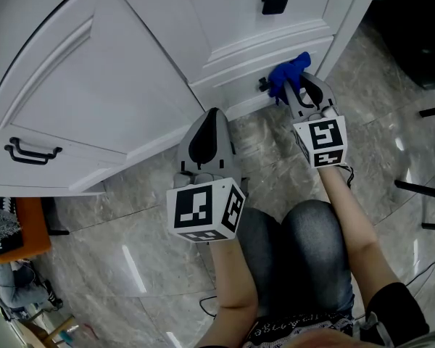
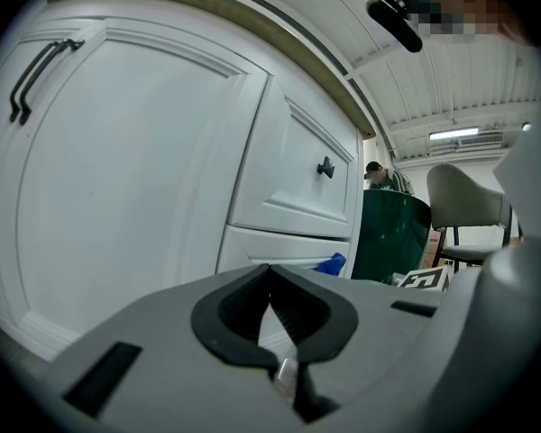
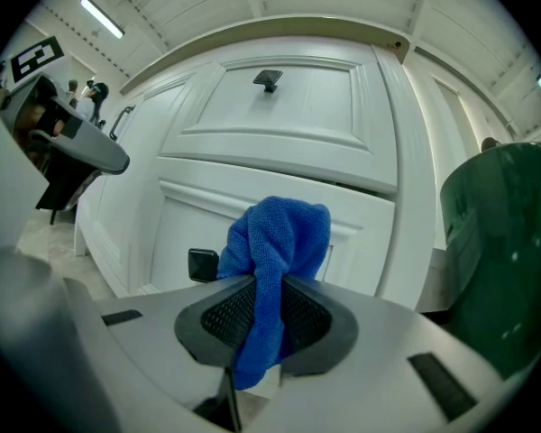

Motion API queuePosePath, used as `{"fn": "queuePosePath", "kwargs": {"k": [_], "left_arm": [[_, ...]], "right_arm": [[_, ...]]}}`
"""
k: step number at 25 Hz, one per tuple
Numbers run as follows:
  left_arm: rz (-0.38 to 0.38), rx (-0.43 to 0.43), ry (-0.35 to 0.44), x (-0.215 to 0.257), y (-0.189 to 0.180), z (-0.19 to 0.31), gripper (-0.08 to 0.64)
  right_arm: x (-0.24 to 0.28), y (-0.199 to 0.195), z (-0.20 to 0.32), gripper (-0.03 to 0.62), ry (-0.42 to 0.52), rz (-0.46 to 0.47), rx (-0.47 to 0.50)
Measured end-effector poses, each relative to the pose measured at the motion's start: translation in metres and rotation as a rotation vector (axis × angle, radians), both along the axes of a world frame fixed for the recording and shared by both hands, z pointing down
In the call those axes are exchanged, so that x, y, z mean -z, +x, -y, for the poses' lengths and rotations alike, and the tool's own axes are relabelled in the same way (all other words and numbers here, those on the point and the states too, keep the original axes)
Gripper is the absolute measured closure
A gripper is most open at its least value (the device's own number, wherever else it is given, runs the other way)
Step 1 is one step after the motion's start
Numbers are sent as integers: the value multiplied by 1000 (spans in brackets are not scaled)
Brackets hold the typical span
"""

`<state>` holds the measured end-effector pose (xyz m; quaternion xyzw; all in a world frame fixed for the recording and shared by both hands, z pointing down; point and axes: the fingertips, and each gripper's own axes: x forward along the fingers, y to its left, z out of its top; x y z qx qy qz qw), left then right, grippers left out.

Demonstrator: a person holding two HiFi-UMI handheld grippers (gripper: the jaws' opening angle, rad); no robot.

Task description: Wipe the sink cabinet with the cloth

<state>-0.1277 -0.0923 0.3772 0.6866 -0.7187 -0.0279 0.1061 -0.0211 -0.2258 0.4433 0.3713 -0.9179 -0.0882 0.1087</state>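
Cabinet (image 1: 94,85) first: it is white and panelled, with a tall door (image 1: 80,114) on your left and two drawers on your right. The lower drawer (image 1: 239,75) looks like the panel you are wiping now. Your right gripper (image 1: 299,87) is down at it, its jaws pinching the blue cloth (image 1: 288,75), which bunches out past the tips and sits at the drawer front, just beside the black knob (image 1: 263,84).

Only a small wad faces the wood, so I'd press that wad flat and sweep along the panel in overlapping passes. Follow the moulded grooves, since dust probably collects there. Go around the knob rather than over it, or the cloth may snag and slip out of the pinch.

Your left gripper (image 1: 213,122) is pressed together on nothing, hanging low in front of the door, near your knees. Keep it clear of the paint.

The paint looks smooth and glossy, so streaks would show. The floor (image 1: 130,252) is shiny marbled tile. A green bin (image 3: 505,260) stands close on the right.
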Motion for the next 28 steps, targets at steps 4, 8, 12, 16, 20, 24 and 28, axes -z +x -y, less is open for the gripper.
{"fn": "queuePosePath", "kwargs": {"k": [4, 8, 12, 16, 20, 24, 28], "left_arm": [[-2, -1, -3, -1, 0, 1, 555], [-4, -3, -3, -2, 0, 1, 555], [-4, -3, -4, -3, 0, 2, 555], [-7, -6, -4, -3, 1, 3, 555], [-6, -6, -4, -4, 0, 3, 555], [-7, -4, -3, -4, 0, 4, 555], [-7, -4, -4, -4, -1, 3, 555]], "right_arm": [[0, 5, 3, 512, 0, 7, -17], [0, 7, 5, 512, 0, 11, -29], [-1, 13, 9, 512, -7, 20, -46], [-2, 19, 13, 512, -13, 31, -65], [-2, 21, 15, 512, -13, 37, -71], [-2, 22, 16, 512, -9, 36, -72], [-2, 23, 16, 512, -1, 29, -78]]}}
